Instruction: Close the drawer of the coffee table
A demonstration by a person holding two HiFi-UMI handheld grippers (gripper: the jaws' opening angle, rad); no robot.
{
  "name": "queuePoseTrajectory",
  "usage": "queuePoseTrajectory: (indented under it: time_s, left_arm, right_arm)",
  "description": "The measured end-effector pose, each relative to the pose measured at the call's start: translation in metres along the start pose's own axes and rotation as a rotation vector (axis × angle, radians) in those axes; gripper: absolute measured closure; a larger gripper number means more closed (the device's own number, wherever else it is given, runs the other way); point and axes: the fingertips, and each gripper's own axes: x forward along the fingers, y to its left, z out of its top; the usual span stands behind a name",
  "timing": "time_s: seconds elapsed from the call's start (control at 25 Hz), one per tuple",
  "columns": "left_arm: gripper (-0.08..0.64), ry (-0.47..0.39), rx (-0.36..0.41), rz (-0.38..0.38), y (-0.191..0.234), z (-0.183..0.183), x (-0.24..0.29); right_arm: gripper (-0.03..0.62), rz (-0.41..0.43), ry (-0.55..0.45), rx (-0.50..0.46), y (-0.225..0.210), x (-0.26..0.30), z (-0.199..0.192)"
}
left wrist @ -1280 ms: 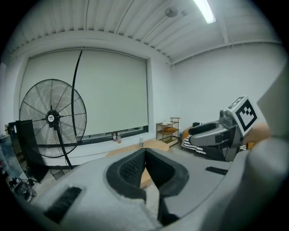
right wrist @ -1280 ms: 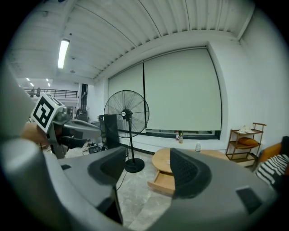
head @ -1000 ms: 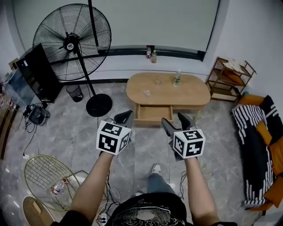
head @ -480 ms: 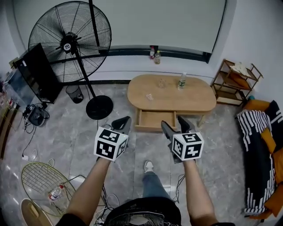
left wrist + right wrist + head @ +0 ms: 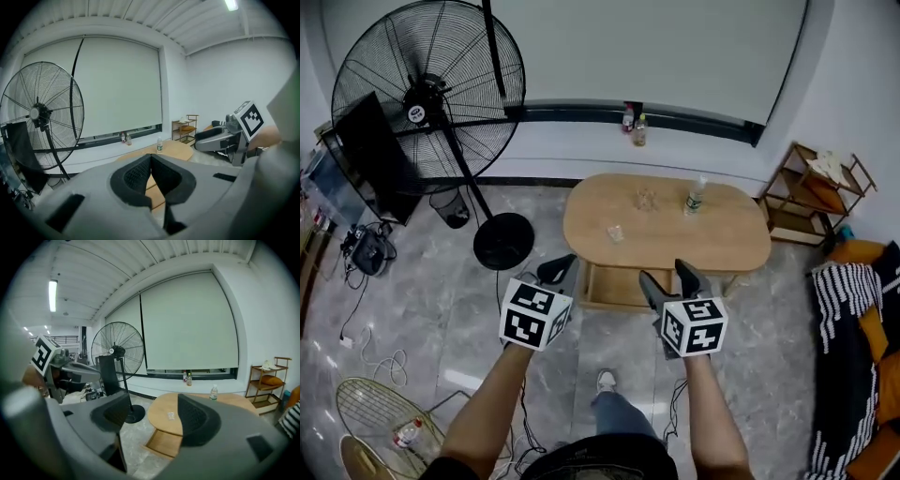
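An oval wooden coffee table (image 5: 722,234) stands ahead, and its drawer (image 5: 609,289) is pulled out toward me on the near side. My left gripper (image 5: 559,271) hovers at the drawer's left front corner. Its pads meet at the tips with nothing between them. My right gripper (image 5: 671,279) is at the drawer's right front corner with its jaws apart and empty. The right gripper view shows the open drawer (image 5: 164,442) below and between that gripper's (image 5: 152,401) fingers. In the left gripper view the closed fingers of the left gripper (image 5: 151,157) hide most of the table. Neither gripper touches the drawer.
A water bottle (image 5: 694,200), a small glass (image 5: 645,198) and a small packet (image 5: 616,232) rest on the tabletop. A large standing fan (image 5: 427,94) has its round base (image 5: 503,241) left of the table. A wooden shelf (image 5: 820,187) and a sofa (image 5: 853,309) are to the right. My shoe (image 5: 606,381) is on the floor below.
I have stepped forward, so the table and drawer are closer. Both grippers have moved ahead and down, from short of the drawer to its front corners. Neither gripper's jaws have changed.
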Motion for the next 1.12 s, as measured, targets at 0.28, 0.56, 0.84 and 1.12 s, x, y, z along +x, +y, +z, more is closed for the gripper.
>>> queuePoseTrajectory:
  time_s: [0.28, 0.56, 0.84, 1.12]
  left_arm:
    - [0.552, 0.006, -0.015, -0.021, 0.013, -0.023, 0.065]
    - [0.552, 0.032, -0.004, -0.049, 0.017, -0.092, 0.087]
    - [0.552, 0.01, 0.002, -0.066, 0.026, -0.158, 0.125]
    - [0.552, -0.03, 0.011, -0.088, 0.02, -0.239, 0.173]
  right_arm:
    - [0.267, 0.007, 0.007, 0.002, -0.032, 0.055, -0.018]
    - [0.265, -0.023, 0.005, 0.035, -0.037, 0.088, -0.08]
    - [0.265, -0.045, 0.01, 0.029, -0.042, 0.119, -0.147]
    - [0.265, -0.062, -0.023, -0.018, -0.052, 0.156, -0.217]
